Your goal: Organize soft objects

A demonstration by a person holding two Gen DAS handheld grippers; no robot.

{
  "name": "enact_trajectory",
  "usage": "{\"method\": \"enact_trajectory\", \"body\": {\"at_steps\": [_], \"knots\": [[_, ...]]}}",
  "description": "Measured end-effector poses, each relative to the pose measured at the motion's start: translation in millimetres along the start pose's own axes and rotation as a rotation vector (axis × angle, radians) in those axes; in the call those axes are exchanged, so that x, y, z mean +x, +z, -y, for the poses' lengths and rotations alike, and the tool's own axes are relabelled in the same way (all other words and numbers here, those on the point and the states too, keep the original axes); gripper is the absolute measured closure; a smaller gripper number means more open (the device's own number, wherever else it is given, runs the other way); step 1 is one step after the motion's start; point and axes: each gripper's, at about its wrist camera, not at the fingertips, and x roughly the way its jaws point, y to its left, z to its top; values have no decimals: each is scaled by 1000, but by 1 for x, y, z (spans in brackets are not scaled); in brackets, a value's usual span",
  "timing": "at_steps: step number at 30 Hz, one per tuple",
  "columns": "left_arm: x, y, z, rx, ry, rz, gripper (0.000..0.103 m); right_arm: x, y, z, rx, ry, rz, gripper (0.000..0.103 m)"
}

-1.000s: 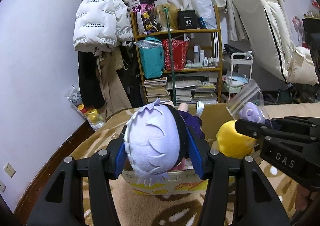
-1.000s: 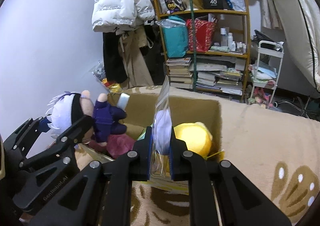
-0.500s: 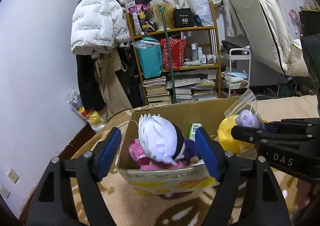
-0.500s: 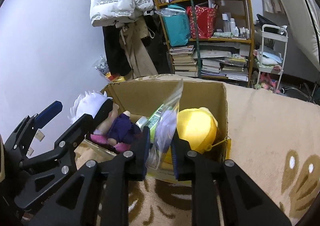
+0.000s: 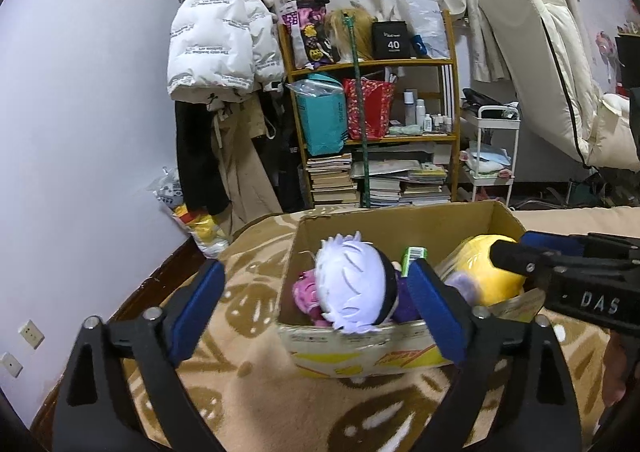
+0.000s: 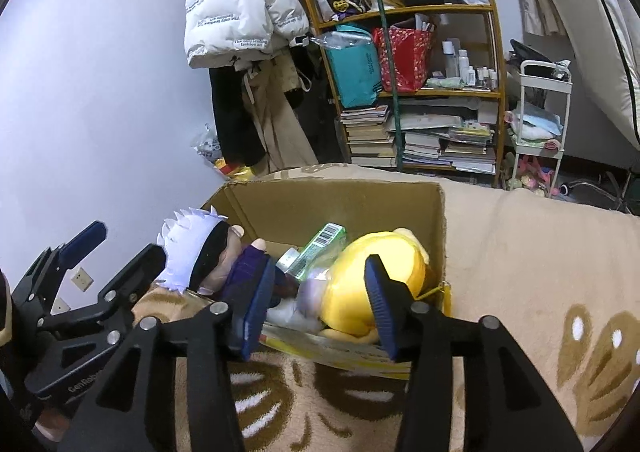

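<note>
Both tongs hang over the near edge of the box (image 5: 400, 228), and both are letting go. The left gripper (image 5: 316, 292) has its jaws opening, spread wide, blue pads clear of everything. Straight ahead of it, just past the pads, the doll (image 5: 352, 284) lies inside the box: a big round head of spiky white hair, a black band across it, a purple outfit below, a pale hand poking up. It rests against the box's near wall, on top of a pink plush (image 5: 304, 290) that peeks out on the side of the left pad.

The right gripper (image 6: 316, 300) has jaws opening too, with nothing pinched. Between and just beyond its pads sits the clear bag (image 6: 308, 296), holding something pale lilac, slumped in the box. Hard against the bag, toward the right pad, is the yellow plush (image 6: 376, 276), fat and glossy. A green carton (image 6: 324, 240) with a barcode leans farther back, between doll and yellow plush. The box stands on a tan patterned blanket (image 6: 520, 252).
</note>
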Motion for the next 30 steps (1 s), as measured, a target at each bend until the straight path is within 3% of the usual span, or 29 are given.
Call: {"method": "enact_trajectory", "body": {"at_steps": [4,8,17,24,30], "knots": [[-11,3,-4,5,15,21,4,-9,1,4,16,-18,17,47],[-20,2,-7,17,32,22,4,-26,2,5,15,-60,52,27],[-48,0,-11,45,37,19,4,-64,3,4,26,-123,119,1],[-69,-4,-19,31,43,7,3,-92,0,-4,-13,-142,134,0],[-97,-3,-29,9,59,50,3,-113,-5,-10,-30,-147,151,0]]}}
